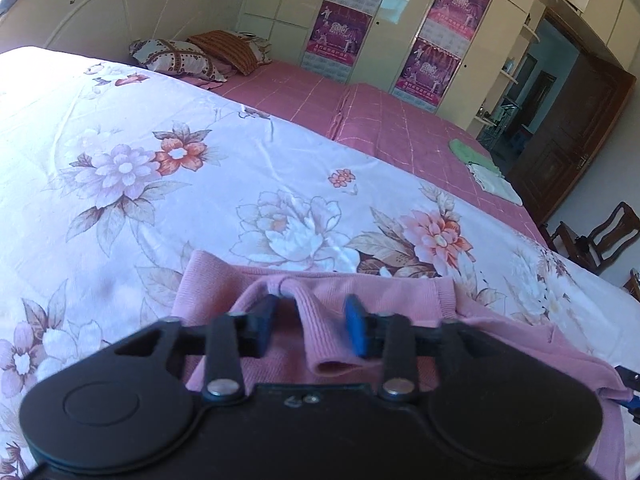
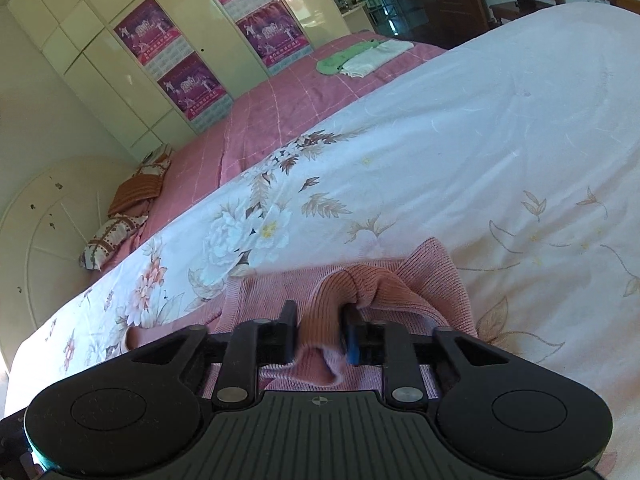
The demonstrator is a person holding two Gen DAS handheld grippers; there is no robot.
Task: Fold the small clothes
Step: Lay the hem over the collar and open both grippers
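Pink ribbed knit, a small sweater [image 1: 360,292], lies on the floral quilt [image 1: 200,168] right under both tools. Left gripper [image 1: 312,316] has its jaws spread, a raised ridge of fabric standing between them but not pinched. Right gripper [image 2: 320,328] looks clenched on a bunched fold of the same knit. To fold well, I'd close the left on its ridge first, then lift both edges level and together so the knit doesn't skew
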